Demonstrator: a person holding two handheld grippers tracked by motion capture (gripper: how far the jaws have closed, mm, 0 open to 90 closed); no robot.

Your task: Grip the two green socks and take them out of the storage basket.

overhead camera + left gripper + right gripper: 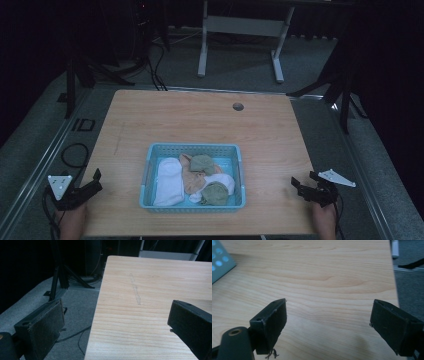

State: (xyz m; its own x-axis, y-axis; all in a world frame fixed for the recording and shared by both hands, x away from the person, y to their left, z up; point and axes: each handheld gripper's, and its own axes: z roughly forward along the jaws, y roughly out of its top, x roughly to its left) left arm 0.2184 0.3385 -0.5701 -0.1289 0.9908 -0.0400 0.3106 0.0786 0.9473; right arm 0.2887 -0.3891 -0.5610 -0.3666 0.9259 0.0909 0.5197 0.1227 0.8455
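Dark room, bare wooden table, and you had both the left gripper and the right gripper spread wide, holding nothing. Socks sat in the blue basket, dead center toward 6 o'clock. I'd have grabbed the top olive sock first, pinching one layer only.

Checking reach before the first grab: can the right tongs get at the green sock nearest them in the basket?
Probably yes. The right tongs are open, with bare table between them and the basket; the green sock lies on top, uncovered, near that side.
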